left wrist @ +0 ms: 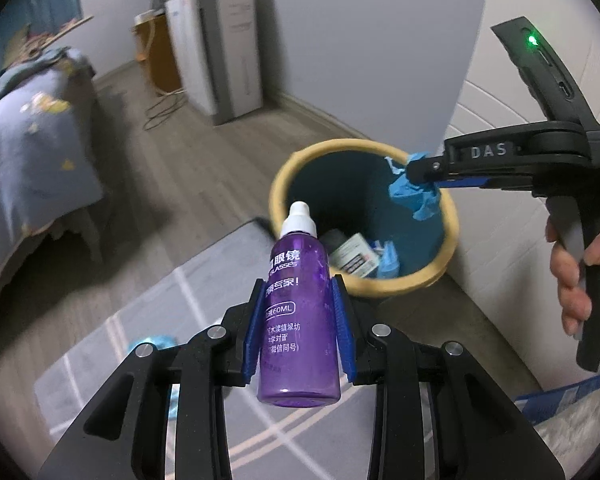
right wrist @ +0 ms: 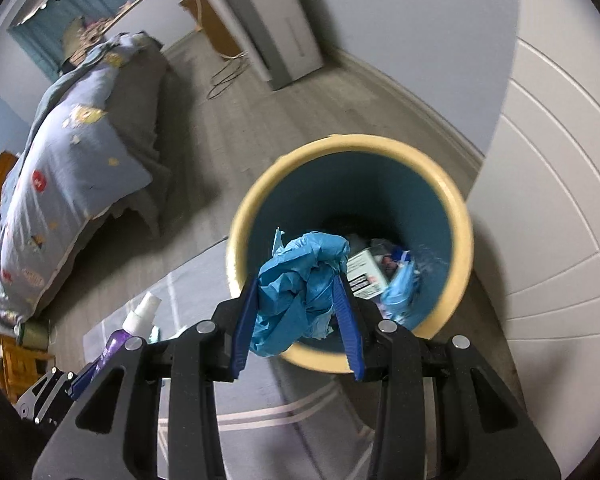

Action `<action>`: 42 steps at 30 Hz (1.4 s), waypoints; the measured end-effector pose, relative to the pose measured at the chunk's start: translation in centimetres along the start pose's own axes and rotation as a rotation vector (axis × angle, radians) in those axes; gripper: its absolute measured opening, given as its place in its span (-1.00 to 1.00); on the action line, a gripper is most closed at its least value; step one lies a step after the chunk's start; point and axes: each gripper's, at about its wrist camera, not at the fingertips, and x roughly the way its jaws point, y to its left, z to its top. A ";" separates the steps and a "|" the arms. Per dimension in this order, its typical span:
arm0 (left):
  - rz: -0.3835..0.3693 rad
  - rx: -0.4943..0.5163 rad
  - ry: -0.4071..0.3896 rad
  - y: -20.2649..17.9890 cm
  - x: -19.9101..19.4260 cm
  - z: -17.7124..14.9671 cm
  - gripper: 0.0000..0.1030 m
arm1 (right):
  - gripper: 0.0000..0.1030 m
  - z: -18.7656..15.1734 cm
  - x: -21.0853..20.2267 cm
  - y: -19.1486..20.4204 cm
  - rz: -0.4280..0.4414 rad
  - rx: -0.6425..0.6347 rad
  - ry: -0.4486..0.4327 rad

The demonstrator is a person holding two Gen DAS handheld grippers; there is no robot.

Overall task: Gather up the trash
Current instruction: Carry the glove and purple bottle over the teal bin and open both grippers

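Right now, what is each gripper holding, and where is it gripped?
The left gripper clamps the purple bottle around its middle. The right gripper pinches the crumpled blue glove across its bunched middle.

A bedroom at home around me, bed (right wrist: 72, 184) with patterned quilt, wood floor (left wrist: 204, 160), rug (left wrist: 204, 280), white cabinet (left wrist: 220, 60)

My right claw (right wrist: 296, 312) grips a crumpled blue glove (right wrist: 296, 284) over the near rim of the yellow-rimmed bin (right wrist: 456, 216), where a small box (right wrist: 366, 274) lies inside with other trash.
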 end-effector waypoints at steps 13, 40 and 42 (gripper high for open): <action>-0.067 0.011 0.081 -2.9 8.4 3.8 -0.35 | -0.26 -0.1 2.6 -4.4 -0.057 0.106 0.030; 0.012 -0.015 0.042 0.4 8.2 2.0 0.41 | 0.64 0.5 2.0 -2.7 -0.044 0.089 -0.043; 0.017 -0.028 0.037 0.8 7.4 1.5 0.51 | 0.67 0.5 1.5 -2.3 -0.044 0.083 -0.052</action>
